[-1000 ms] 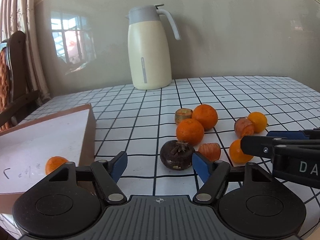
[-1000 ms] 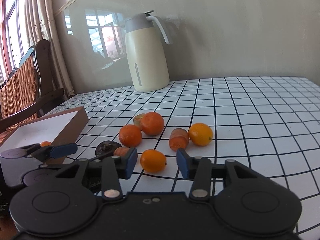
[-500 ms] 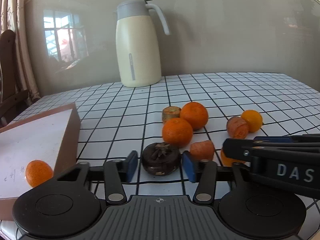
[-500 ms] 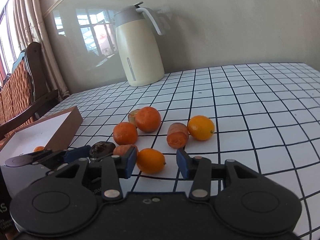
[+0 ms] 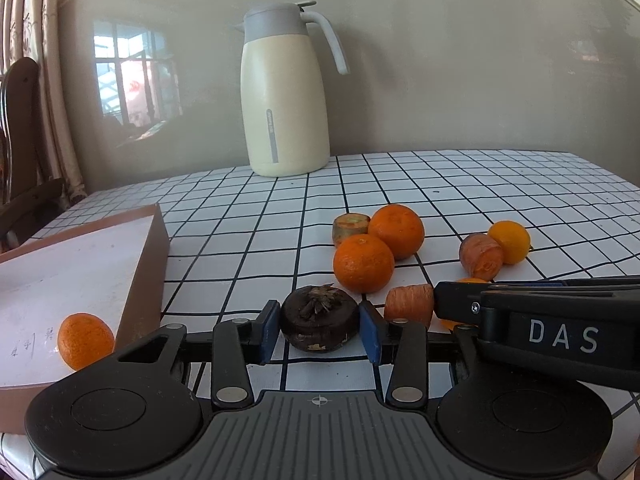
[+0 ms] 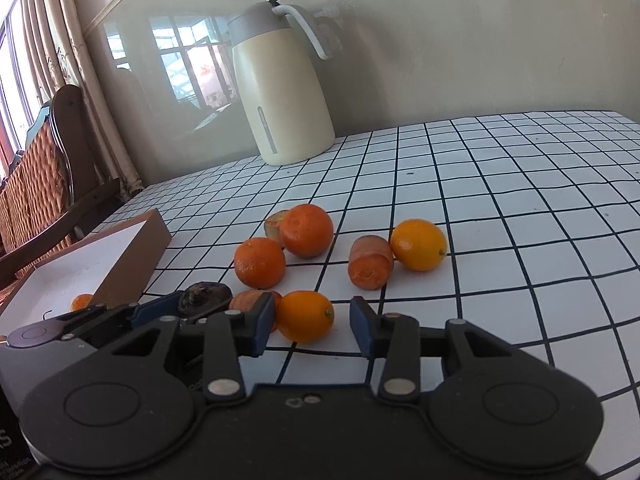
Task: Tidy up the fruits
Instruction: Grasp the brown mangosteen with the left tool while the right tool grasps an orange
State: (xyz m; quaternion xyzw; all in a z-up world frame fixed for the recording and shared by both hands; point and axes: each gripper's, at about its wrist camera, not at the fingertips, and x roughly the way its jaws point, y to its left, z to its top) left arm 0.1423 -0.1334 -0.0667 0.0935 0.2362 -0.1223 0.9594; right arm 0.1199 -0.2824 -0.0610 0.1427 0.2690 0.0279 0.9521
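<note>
A dark mangosteen (image 5: 318, 320) sits on the checked table between the blue pads of my left gripper (image 5: 320, 330). Its jaws are closing and both pads touch the fruit's sides. In the right wrist view a small orange citrus (image 6: 305, 315) lies between the fingers of my right gripper (image 6: 310, 322). These jaws are closing too: the left pad is against the fruit and a gap remains at the right pad. Two mandarins (image 5: 363, 263) (image 5: 396, 231), several carrot pieces (image 5: 410, 302) and another small citrus (image 5: 510, 242) lie just beyond.
A brown, white-lined box (image 5: 144, 264) lies at the left with one mandarin (image 5: 85, 341) inside. A cream jug (image 5: 284, 96) stands at the back by the wall. A wooden chair (image 6: 48, 168) stands past the table's left edge. The right gripper's fingers (image 5: 520, 296) reach in beside mine.
The left jaws have closed from wide apart onto the mangosteen. The right jaws have narrowed around the small orange citrus, and that view has tilted slightly.
</note>
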